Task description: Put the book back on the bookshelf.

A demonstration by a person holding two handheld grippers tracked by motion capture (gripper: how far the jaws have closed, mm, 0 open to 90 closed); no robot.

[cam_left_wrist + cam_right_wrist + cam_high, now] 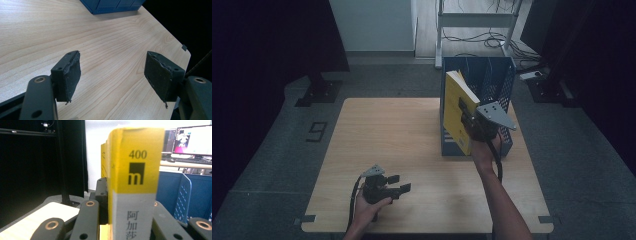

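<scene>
Book (457, 112), yellow-covered, stood upright in the right gripper (472, 125), its long axis near vertical and its top edge leaning slightly away from the person. It hung at the front left corner of the blue file rack (502, 85), partly in front of the rack's near wall and raised above the wooden table (412, 150). In the right gripper view the spine (135, 182) faced the camera: yellow above with "400" and a black square logo, grey below with printed characters. Spine ran straight up between the jaws.

Right gripper's jaws were clamped on the book from either side, pads against the two covers near the lower half of the spine. Right forearm (499, 200) reached forward from the near table edge toward the rack, wrist raised, grey three-cornered plate (496, 115) on top of the gripper just right of the book. Cable trailed back along the forearm.

Left gripper (394, 185) lay low near the front edge of the table, well apart from the rack, held in the left hand (367, 207) and pointing roughly right. Left gripper view: the two black pads (71, 75) spread wide with bare wood grain between them, nothing pinched. A corner of the rack's base sat at the top of that view.
</scene>
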